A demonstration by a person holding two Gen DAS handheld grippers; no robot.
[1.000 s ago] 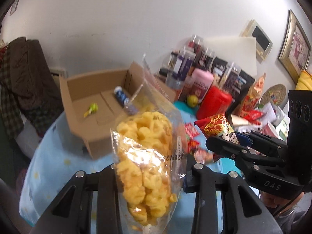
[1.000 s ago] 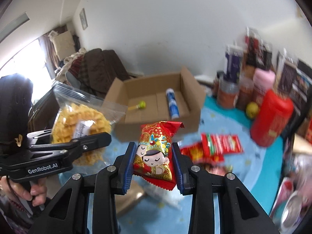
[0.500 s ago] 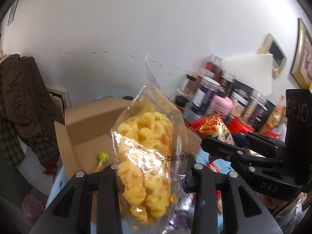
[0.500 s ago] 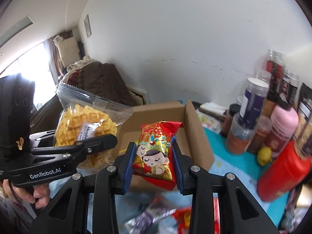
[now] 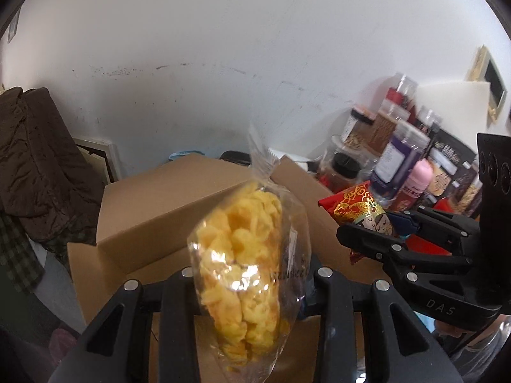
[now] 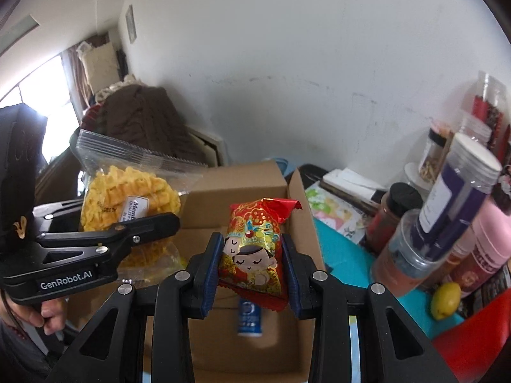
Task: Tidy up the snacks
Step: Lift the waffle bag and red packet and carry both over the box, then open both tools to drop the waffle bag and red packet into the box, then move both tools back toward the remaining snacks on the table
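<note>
1. Now both grippers hang over the open cardboard box (image 6: 242,191), each clamped on a snack: the left gripper (image 5: 252,290) pinches a clear bag of yellow crisps (image 5: 246,255), and the right gripper (image 6: 250,268) squeezes a red packet (image 6: 255,252) printed with a cartoon figure.
2. In the right wrist view the box fills the lower centre of the frame, with a small blue-and-white tube (image 6: 249,316) lying on its floor directly below the red packet.
3. To do this step well, I would lower each snack until it is well inside the walls before letting go, and set the packet beside the tube, not on it.
4. The crisp bag is fragile, so a gentle drop near the floor seems wise.
5. Count: one box, one crisp bag, one red packet, one tube, one lemon (image 6: 445,300) at lower right, and several jars (image 6: 460,198) on the right, too crowded to count.
</note>
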